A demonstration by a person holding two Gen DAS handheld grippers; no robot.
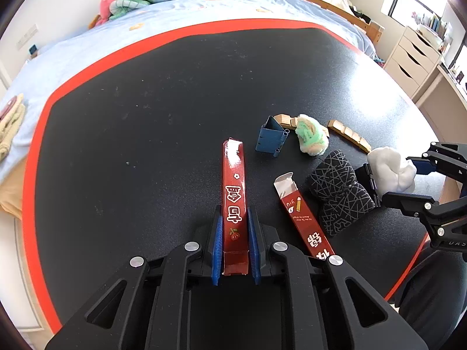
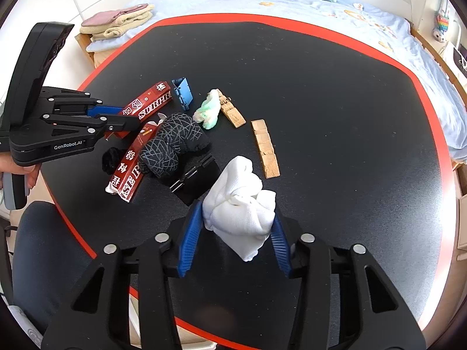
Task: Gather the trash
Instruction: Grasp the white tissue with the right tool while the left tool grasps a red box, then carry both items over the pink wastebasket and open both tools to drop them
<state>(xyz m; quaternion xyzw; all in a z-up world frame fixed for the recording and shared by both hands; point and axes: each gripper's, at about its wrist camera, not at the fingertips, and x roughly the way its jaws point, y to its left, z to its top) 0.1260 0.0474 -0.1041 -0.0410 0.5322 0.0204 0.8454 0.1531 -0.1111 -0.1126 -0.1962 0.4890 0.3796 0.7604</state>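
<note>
My left gripper [image 1: 235, 221] is shut on a long red carton [image 1: 234, 192] with white characters, held just above the black table; it also shows in the right wrist view [image 2: 149, 100]. A second red carton [image 1: 303, 218] with a torn open end lies to its right [image 2: 131, 166]. My right gripper [image 2: 236, 218] is shut on a crumpled white tissue wad [image 2: 239, 204], seen from the left wrist view as a white wad [image 1: 392, 172] at the table's right edge.
On the black, red-edged table [image 1: 146, 116] lie a black patterned sock roll [image 1: 338, 189], a green-white fluffy sock [image 1: 310, 134], a small blue box [image 1: 271, 140], wooden block strips [image 2: 267, 148], and a black folded clip case [image 2: 195, 180]. A bed lies beyond.
</note>
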